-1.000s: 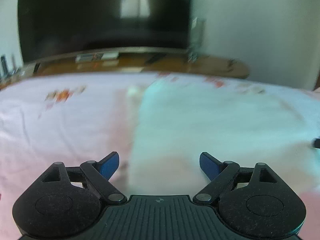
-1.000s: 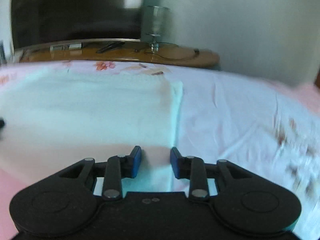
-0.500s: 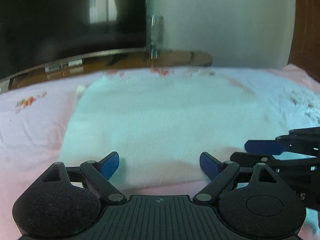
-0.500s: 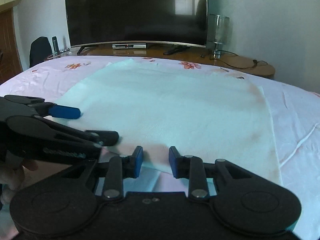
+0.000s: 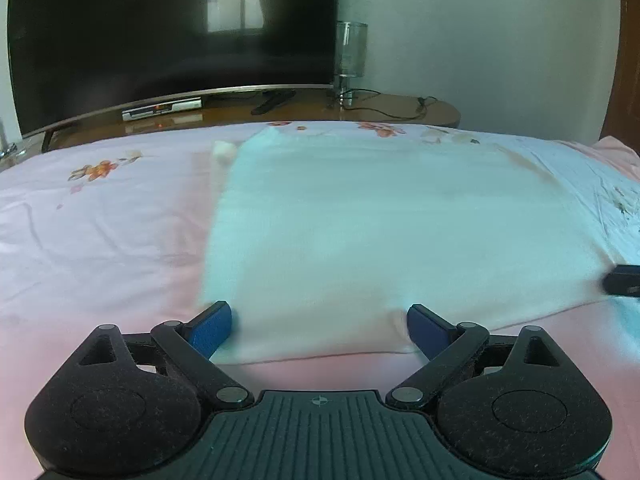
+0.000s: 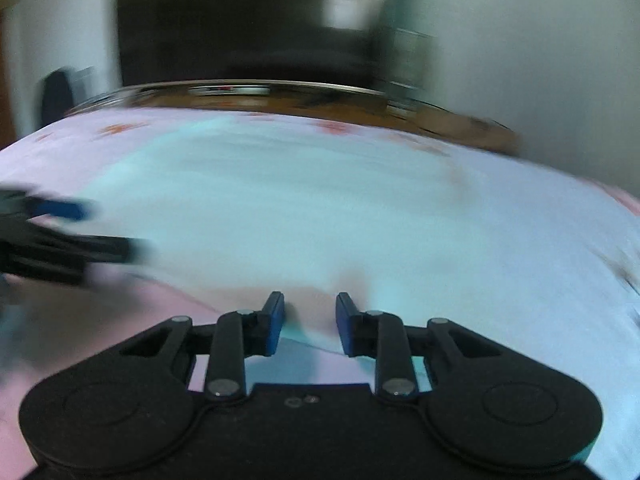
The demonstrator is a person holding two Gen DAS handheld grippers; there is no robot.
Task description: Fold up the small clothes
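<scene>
A pale mint-white garment [image 5: 392, 232] lies flat on the pink bed sheet [image 5: 100, 232]. My left gripper [image 5: 318, 326] is open wide over the garment's near left corner, its fingers straddling the hem. My right gripper [image 6: 310, 322] hovers at the garment's [image 6: 320, 216] near edge with its jaws partly open, a fold of fabric between them but not clamped. The left gripper also shows blurred in the right wrist view [image 6: 68, 224]. A dark tip of the right gripper [image 5: 624, 284] shows at the left wrist view's right edge.
A large dark TV [image 5: 172, 40] stands on a wooden stand [image 5: 280, 108] behind the bed, with a glass vase [image 5: 351, 56] and cables beside it. A small white tuft [image 5: 222, 150] lies at the garment's far left corner. A dark chair [image 6: 58, 96] stands at far left.
Both grippers have moved apart along the near hem, the left back toward the left corner and the right to the right. The right wrist view is motion-blurred. Jaw openings look unchanged.
</scene>
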